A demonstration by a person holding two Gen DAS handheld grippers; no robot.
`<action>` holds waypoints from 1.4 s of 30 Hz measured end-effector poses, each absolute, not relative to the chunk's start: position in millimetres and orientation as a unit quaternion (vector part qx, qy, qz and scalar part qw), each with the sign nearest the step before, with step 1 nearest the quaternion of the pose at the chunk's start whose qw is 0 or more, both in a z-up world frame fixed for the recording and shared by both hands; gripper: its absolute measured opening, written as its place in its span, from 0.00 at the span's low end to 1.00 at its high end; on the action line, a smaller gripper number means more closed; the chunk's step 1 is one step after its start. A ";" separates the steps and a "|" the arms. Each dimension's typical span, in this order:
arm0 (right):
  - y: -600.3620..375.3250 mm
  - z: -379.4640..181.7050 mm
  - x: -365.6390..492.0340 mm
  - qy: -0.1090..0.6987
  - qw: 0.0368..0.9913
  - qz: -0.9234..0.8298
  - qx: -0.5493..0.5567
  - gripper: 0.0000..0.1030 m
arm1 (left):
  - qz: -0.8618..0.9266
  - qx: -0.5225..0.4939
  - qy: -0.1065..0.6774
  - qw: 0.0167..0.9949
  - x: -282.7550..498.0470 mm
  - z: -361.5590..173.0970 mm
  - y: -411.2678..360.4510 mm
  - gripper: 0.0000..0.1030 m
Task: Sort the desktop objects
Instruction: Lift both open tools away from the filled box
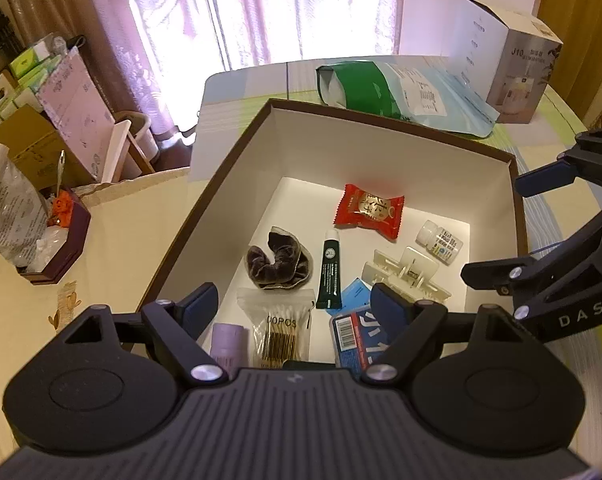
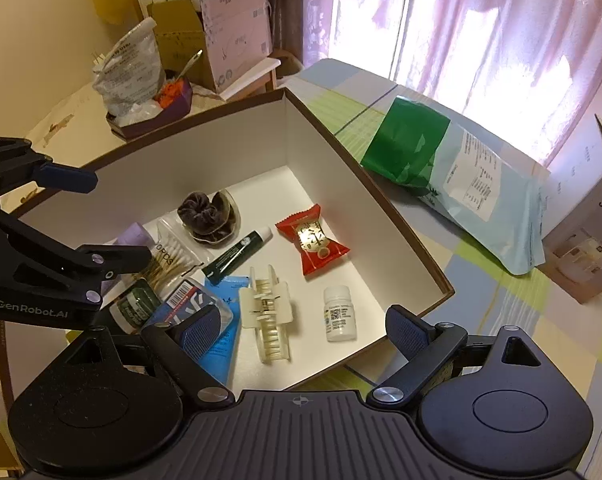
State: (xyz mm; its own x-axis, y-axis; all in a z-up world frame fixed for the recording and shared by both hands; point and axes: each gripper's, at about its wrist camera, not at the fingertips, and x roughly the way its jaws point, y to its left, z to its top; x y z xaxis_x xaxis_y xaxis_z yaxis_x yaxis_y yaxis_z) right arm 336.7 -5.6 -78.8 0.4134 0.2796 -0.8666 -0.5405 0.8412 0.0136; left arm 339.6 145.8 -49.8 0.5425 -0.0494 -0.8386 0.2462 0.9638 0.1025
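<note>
Both grippers (image 1: 297, 308) (image 2: 301, 332) agape above box rim (image 1: 381, 120).

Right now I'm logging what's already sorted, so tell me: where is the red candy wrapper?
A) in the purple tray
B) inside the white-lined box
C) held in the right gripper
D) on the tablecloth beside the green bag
B: the red candy wrapper lies on the floor of the white-lined box, near the dark green tube, and both grippers are open and empty.
</note>
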 end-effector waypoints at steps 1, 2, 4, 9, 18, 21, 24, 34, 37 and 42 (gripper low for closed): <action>-6.0 -77.9 335.3 0.480 0.831 0.247 -0.135 0.92 | -0.083 0.104 0.470 0.873 337.4 -48.4 146.2 0.78; -6.4 -77.0 333.8 0.479 0.832 0.247 -0.134 0.92 | -0.082 0.103 0.469 0.873 335.2 -47.0 146.5 0.78; -7.3 -75.3 330.9 0.476 0.833 0.248 -0.132 0.92 | -0.078 0.103 0.467 0.875 330.1 -44.3 147.2 0.78; -9.7 -70.6 323.2 0.469 0.838 0.248 -0.128 0.92 | -0.066 0.098 0.464 0.878 317.4 -38.9 148.6 0.79; -16.2 -60.3 301.7 0.455 0.843 0.261 -0.118 0.92 | -0.046 0.091 0.455 0.884 289.8 -27.5 143.5 0.80; -18.4 -58.2 294.6 0.451 0.844 0.266 -0.117 0.92 | -0.040 0.088 0.452 0.887 280.3 -23.9 140.6 0.80; -21.0 -56.0 289.0 0.446 0.845 0.269 -0.118 0.92 | -0.035 0.086 0.449 0.888 271.1 -20.4 137.9 0.80; -32.0 -49.5 267.1 0.441 0.845 0.283 -0.112 0.92 | -0.013 0.074 0.440 0.895 238.4 -9.1 131.3 0.81; -35.3 -47.1 260.2 0.438 0.845 0.286 -0.111 0.92 | -0.006 0.069 0.439 0.896 229.3 -6.9 129.2 0.81; -38.7 -42.8 250.8 0.434 0.845 0.292 -0.111 0.92 | 0.003 0.062 0.433 0.899 215.4 -1.6 126.7 0.81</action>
